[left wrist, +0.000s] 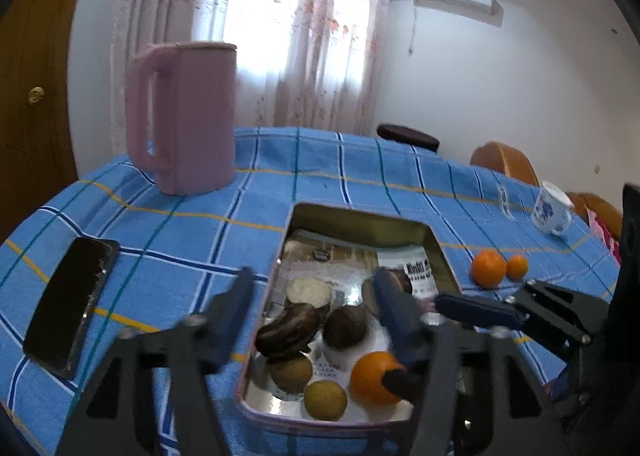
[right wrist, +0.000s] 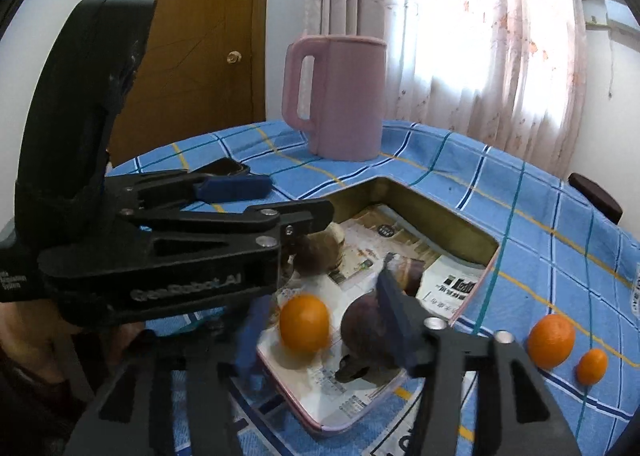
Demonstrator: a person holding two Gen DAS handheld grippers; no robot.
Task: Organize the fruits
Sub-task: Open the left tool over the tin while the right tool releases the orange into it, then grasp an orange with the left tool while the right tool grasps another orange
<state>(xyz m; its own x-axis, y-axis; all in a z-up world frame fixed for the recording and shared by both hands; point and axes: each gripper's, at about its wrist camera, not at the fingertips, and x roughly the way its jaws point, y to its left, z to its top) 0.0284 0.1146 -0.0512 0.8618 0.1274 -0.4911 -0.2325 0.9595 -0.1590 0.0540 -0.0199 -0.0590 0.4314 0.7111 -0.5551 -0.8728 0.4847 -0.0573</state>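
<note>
A metal tin (left wrist: 362, 222) lined with newspaper sits on the blue checked tablecloth and holds several fruits: a dark banana (left wrist: 288, 330), a brown round fruit (left wrist: 346, 326), two yellow-green fruits (left wrist: 325, 400) and an orange (left wrist: 374, 376). My left gripper (left wrist: 316, 288) is open above the tin. My right gripper (right wrist: 320, 316) is open over the tin's near corner, with the orange (right wrist: 304, 322) loose and blurred between its fingers, beside a dark purple fruit (right wrist: 366, 330). Two oranges (right wrist: 551, 340) (right wrist: 592, 366) lie on the cloth to the tin's right, also in the left wrist view (left wrist: 488, 268).
A pink jug (left wrist: 184, 116) stands at the back of the table. A black phone (left wrist: 72, 300) lies at the left. A blue-and-white cup (left wrist: 552, 212) stands at the far right edge. Chairs and a dark stool (left wrist: 408, 136) stand behind the table.
</note>
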